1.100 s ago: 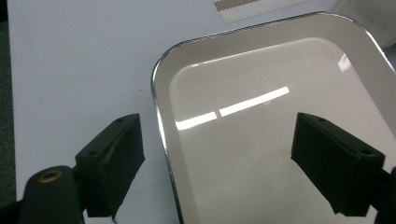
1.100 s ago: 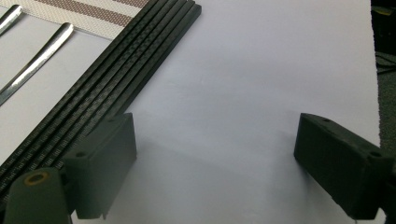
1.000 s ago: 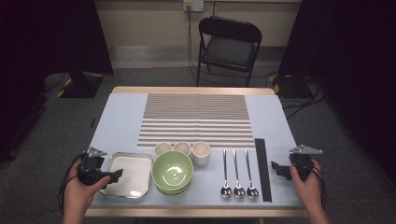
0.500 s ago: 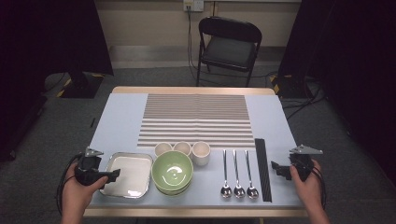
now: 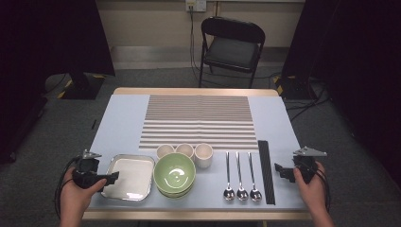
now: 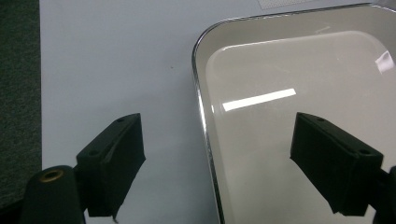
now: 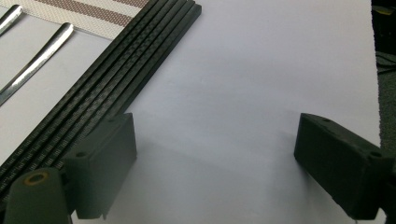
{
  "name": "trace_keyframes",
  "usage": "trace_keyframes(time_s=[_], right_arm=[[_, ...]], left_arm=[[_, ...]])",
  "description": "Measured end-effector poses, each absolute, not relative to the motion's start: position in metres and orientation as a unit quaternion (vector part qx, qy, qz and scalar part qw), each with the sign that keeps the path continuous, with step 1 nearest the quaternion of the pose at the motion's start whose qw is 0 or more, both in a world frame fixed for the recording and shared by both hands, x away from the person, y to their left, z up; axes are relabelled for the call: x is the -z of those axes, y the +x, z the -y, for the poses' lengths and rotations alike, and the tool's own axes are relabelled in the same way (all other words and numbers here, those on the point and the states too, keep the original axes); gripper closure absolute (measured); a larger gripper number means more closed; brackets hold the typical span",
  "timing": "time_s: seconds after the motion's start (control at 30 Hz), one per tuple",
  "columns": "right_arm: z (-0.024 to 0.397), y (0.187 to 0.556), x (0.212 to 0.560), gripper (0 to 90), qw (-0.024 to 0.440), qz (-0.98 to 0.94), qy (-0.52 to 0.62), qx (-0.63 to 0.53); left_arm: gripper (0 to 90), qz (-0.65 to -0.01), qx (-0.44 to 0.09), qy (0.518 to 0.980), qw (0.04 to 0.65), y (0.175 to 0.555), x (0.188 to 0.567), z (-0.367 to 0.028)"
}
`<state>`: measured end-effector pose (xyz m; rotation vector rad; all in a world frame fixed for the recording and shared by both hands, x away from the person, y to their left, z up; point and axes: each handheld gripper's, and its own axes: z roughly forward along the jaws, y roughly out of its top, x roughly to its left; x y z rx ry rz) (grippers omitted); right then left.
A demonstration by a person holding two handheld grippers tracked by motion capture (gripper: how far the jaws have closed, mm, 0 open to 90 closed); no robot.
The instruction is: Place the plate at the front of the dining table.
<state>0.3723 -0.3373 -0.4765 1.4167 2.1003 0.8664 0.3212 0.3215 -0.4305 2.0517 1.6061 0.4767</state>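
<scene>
Pale blue table (image 5: 118, 118), dark-curtained room, grey carpet (image 5: 42, 156)

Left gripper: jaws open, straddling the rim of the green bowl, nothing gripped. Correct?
Not quite. The left gripper is open and grips nothing, but its jaws straddle the rim of the metal tray, not the green bowl, which sits to the tray's right. The left gripper view shows the tray's edge between the jaws.

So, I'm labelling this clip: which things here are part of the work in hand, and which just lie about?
In hand:
left gripper, open, jaws astride the rim of the metal tray
right gripper, open, beside the black chopsticks

Lying about:
green bowl
three cups
three spoons
striped mat
chair
</scene>
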Motion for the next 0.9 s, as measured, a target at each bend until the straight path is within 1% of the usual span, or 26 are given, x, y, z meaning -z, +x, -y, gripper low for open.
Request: trace_keyframes(time_s=[0.47, 0.5, 0.53, 0.57, 0.8, 0.9], right_arm=[[0.3374, 0.3723, 0.4765, 12.1, 0.229, -0.763, 0.515, -0.315], [0.3373, 0.3723, 0.4765, 12.1, 0.229, -0.763, 0.516, -0.315], [0.3373, 0.3723, 0.4765, 12.1, 0.229, -0.763, 0.516, -0.315], [0.3374, 0.3723, 0.4766, 12.1, 0.23, -0.763, 0.515, -0.315], [0.3373, 0.3718, 0.4766, 12.2, 0.231, -0.763, 0.514, -0.315], [0.3373, 0.3717, 0.4766, 12.2, 0.231, -0.763, 0.514, -0.316]], left_arm=[[16.9, -0.604, -0.17, 0.74, 0.243, 0.3212, 0.4329, -0.3251], [17.4, -0.606, -0.17, 0.738, 0.242, 0.321, 0.4335, -0.3252], [21.8, -0.603, -0.169, 0.742, 0.24, 0.3205, 0.4337, -0.3258], [23.5, -0.603, -0.169, 0.742, 0.24, 0.3205, 0.4338, -0.3262], [23.2, -0.615, -0.174, 0.733, 0.234, 0.3216, 0.4339, -0.3297], [25.4, -0.619, -0.177, 0.728, 0.236, 0.3227, 0.4329, -0.3296]])
